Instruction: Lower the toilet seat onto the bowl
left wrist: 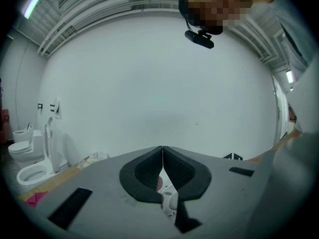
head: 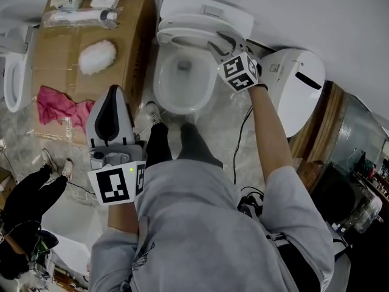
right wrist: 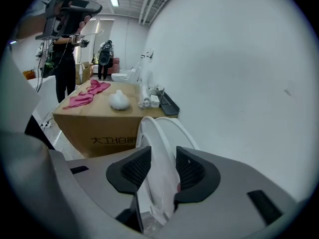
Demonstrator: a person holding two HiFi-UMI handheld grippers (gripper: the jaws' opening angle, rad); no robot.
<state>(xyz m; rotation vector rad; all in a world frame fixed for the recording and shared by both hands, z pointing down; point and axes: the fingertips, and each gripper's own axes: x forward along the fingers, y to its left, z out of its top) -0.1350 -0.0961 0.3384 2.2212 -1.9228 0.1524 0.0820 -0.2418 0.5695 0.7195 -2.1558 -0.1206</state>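
Note:
The white toilet bowl (head: 161, 87) stands open just ahead of my feet. Its seat (head: 182, 36) is raised against the tank (head: 206, 8). My right gripper (head: 220, 41) is up at the seat's right edge. In the right gripper view the seat's rim (right wrist: 157, 148) stands upright between the two dark pads and fills the gap, with the right gripper (right wrist: 163, 168) shut on it; the lid shows just behind. My left gripper (head: 112, 105) is held low by my left hip, pointing up and away from the toilet. Its pads meet, and the left gripper (left wrist: 162, 156) holds nothing.
A cardboard box (head: 67, 47) left of the toilet carries a pink cloth (head: 58, 105) and a white fluffy pad (head: 97, 56). Another white toilet unit (head: 298, 84) lies right of the bowl. A further toilet (head: 15, 78) stands far left. A person in black (head: 30, 193) is at lower left.

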